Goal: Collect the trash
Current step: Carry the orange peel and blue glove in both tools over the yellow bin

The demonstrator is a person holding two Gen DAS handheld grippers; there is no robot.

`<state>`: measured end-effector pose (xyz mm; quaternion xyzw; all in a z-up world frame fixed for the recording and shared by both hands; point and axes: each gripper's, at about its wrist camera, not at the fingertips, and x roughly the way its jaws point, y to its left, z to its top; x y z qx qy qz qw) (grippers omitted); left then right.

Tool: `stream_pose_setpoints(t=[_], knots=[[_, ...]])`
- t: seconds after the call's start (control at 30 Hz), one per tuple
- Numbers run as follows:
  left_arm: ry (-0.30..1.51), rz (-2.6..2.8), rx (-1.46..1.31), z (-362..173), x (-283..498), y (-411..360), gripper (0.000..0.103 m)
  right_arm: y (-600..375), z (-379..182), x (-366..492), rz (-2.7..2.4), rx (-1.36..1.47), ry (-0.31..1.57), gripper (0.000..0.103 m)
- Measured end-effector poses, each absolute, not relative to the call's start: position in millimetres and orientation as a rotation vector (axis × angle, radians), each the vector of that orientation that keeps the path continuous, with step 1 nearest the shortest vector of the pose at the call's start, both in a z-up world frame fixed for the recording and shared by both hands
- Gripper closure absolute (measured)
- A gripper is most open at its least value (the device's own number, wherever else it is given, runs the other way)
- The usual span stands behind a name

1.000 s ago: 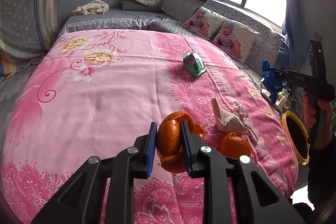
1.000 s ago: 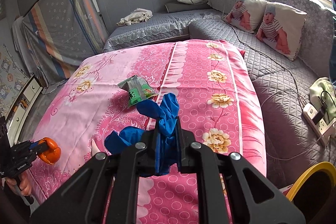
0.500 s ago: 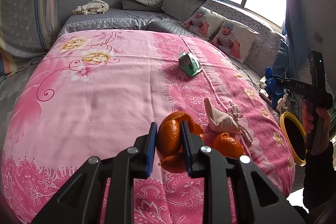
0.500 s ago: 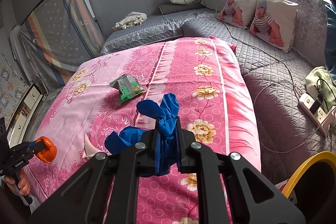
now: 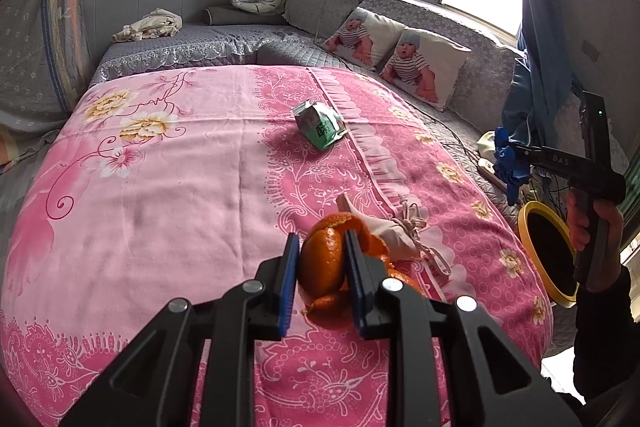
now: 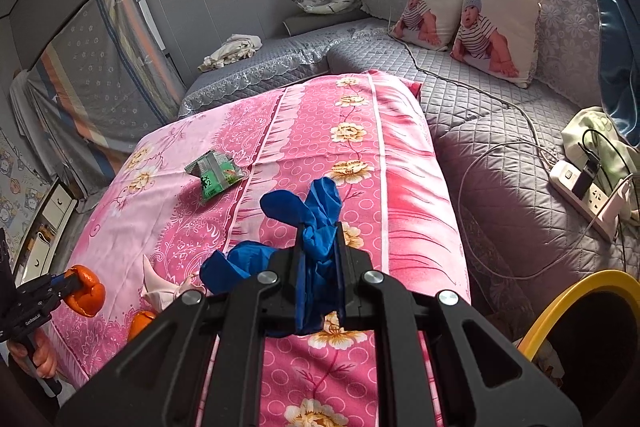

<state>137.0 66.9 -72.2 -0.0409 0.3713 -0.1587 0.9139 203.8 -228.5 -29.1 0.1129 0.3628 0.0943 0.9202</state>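
Left wrist view: the left gripper (image 5: pixel 322 269) has its jaws closed on a piece of orange peel (image 5: pixel 322 261), held above the near edge of the bed (image 5: pixel 180 187). The yellow-rimmed bin (image 5: pixel 548 255) stands off the bed's side at about 3 o'clock from these jaws. The right gripper (image 5: pixel 516 157) hangs just above that bin, pinching a blue glove (image 5: pixel 506 163). On the bed, a beige pouch (image 5: pixel 386 233) lies just beyond the peel at 1 o'clock, and a green carton (image 5: pixel 320 125) lies farther off at 12 o'clock.

Right wrist view: the jaws are clamped on the blue glove, which bunches upright between them with its loose ends spilling toward 10 and 12 o'clock. The bin's rim shows at 4 o'clock, close below. I judge the right hand far nearer the bin, so its drop comes first. More peel (image 6: pixel 140 323) rests on the bed at 9 o'clock.
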Motion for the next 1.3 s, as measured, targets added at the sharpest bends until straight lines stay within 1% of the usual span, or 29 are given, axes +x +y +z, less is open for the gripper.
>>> stream_pose_setpoints(t=[0.43,1.3], knots=[[0.747,-0.447,-0.035,-62.4,141.2,10.6,0.082,-268.1,-23.4,180.4,0.129,0.255,0.718,0.093],[0.738,-0.72,0.085,-47.8,148.3,-140.3,0.082,-358.7,-20.9,139.1,-0.035,0.321,0.674,0.093]])
